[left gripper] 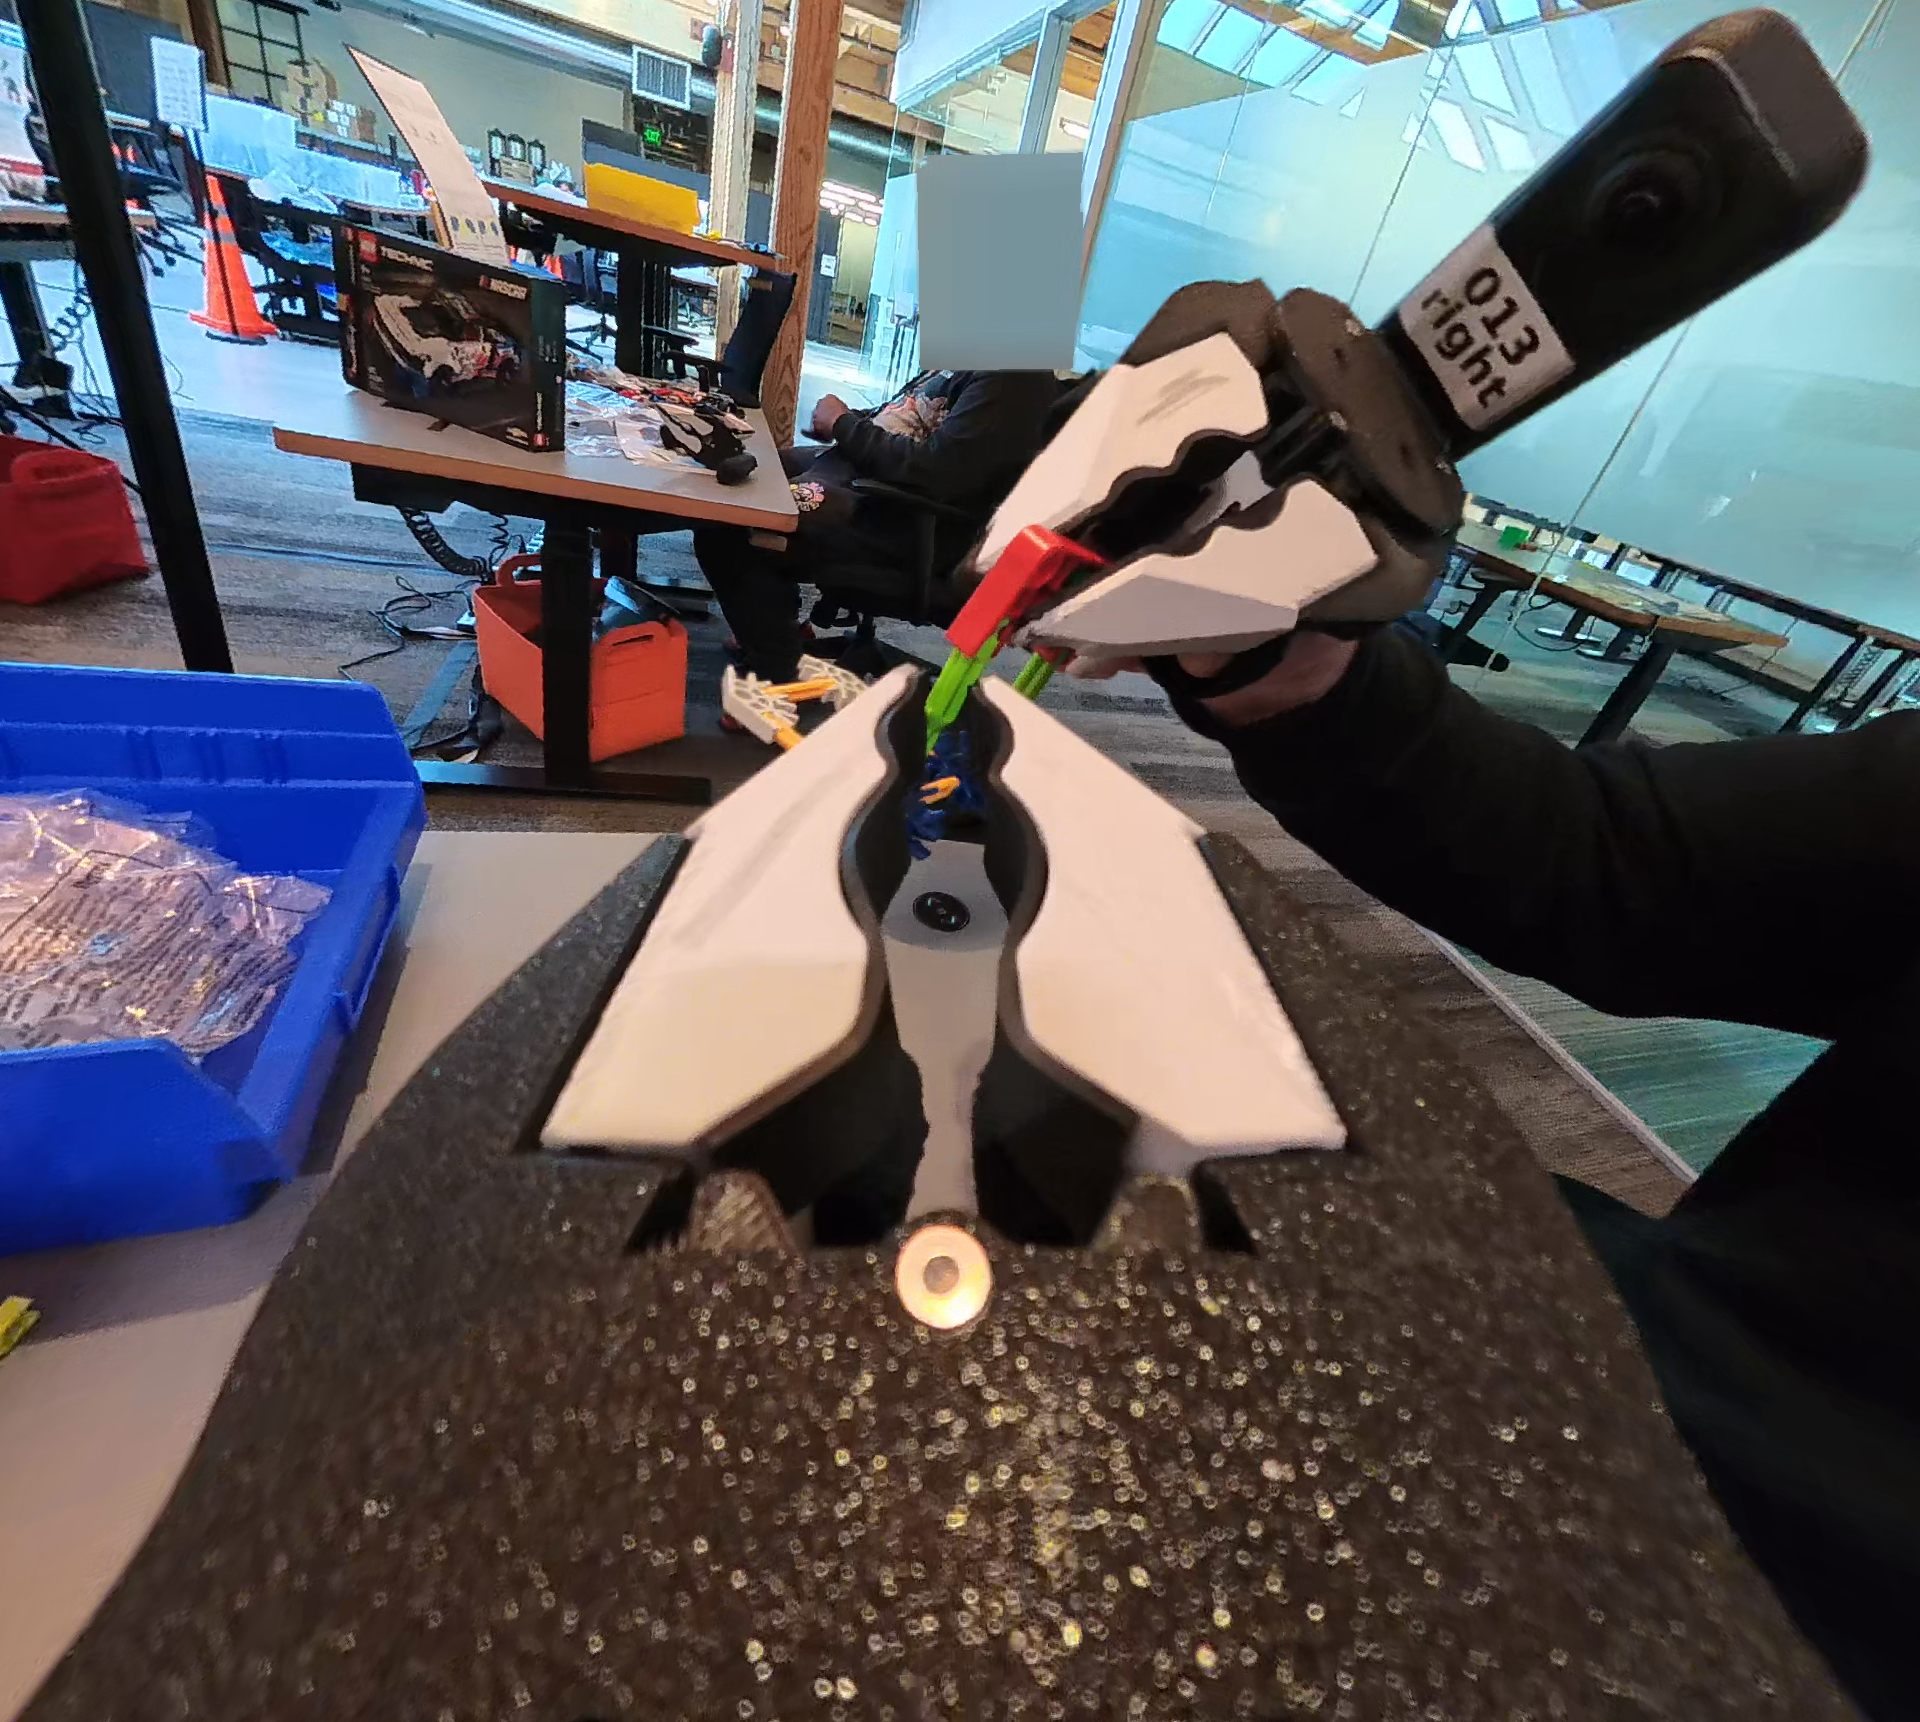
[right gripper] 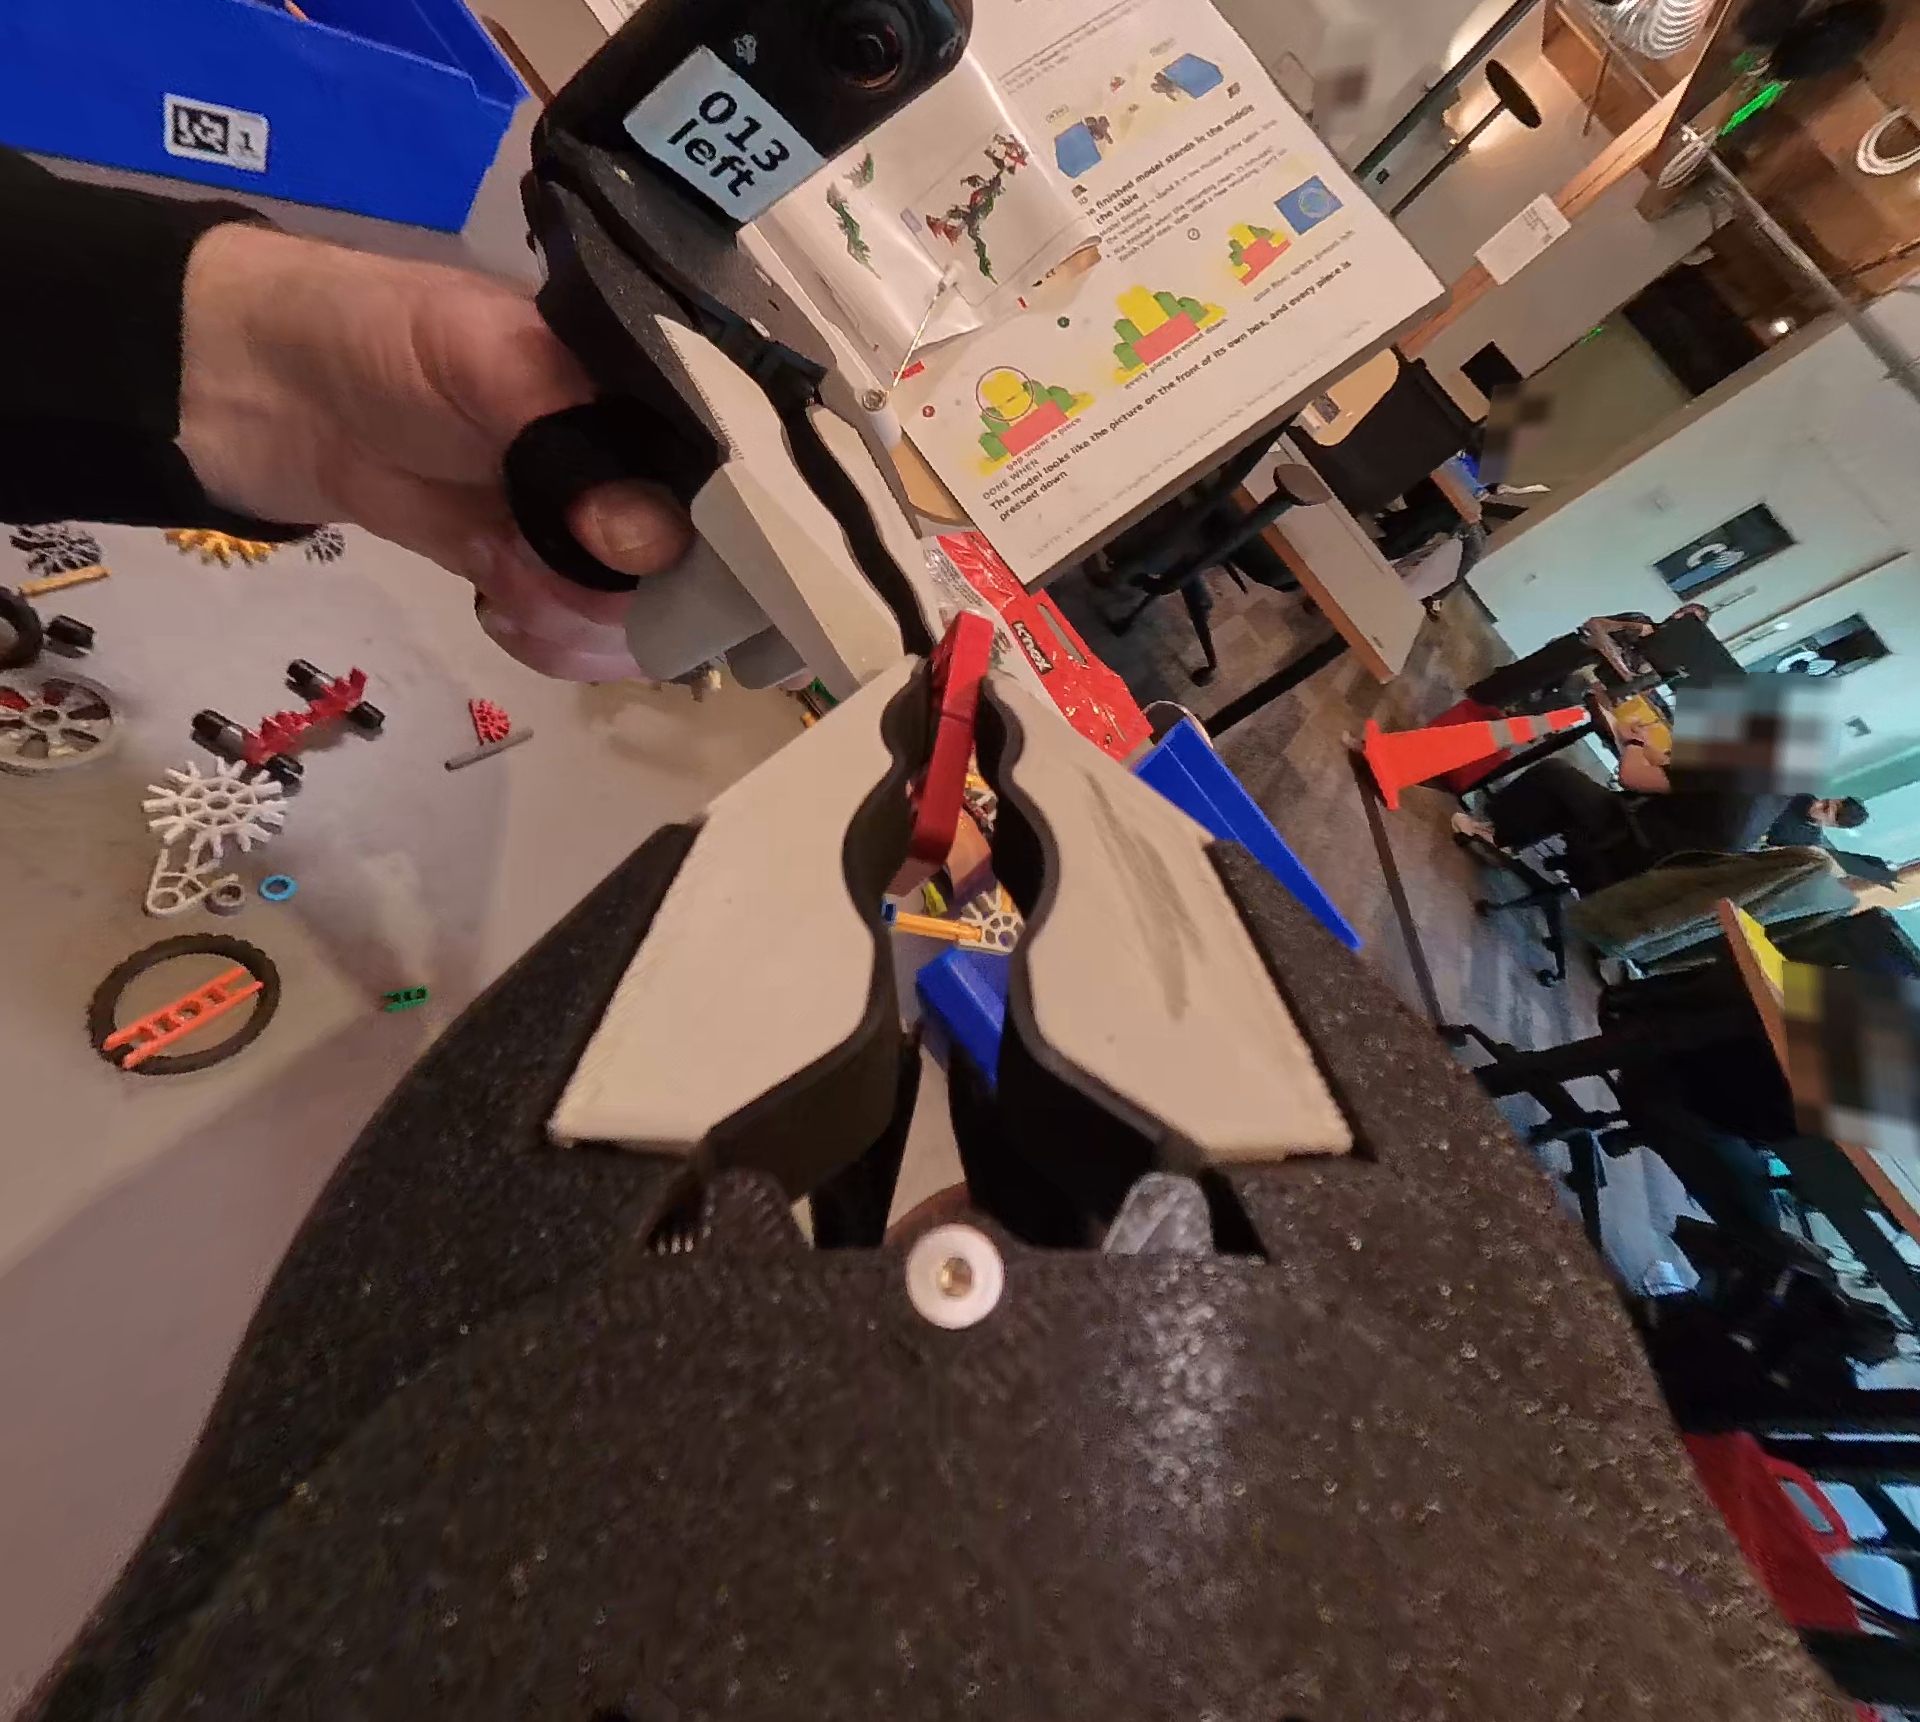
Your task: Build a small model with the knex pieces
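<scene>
My left gripper (left gripper: 951,690) is shut on a bright green rod (left gripper: 948,693), with a blue connector (left gripper: 948,789) showing between its fingers just behind. The green rod runs up to a red connector (left gripper: 1023,576), which my right gripper (left gripper: 1013,597) is shut on, up and to the right. In the right wrist view my right gripper (right gripper: 951,680) pinches that red connector (right gripper: 948,742) between its tips. The left gripper (right gripper: 883,623) comes in from the upper left, held by a hand (right gripper: 395,415). The two grippers meet tip to tip above the table.
A blue bin (left gripper: 343,934) with plastic bags sits left. Loose pieces lie on the grey table (right gripper: 364,1153): a white snowflake connector (right gripper: 213,805), a red axle with black wheels (right gripper: 291,722), a black tyre ring (right gripper: 182,1002). An instruction sheet (right gripper: 1143,270) stands behind. People sit farther off. The grippers are tip to tip, or close to it.
</scene>
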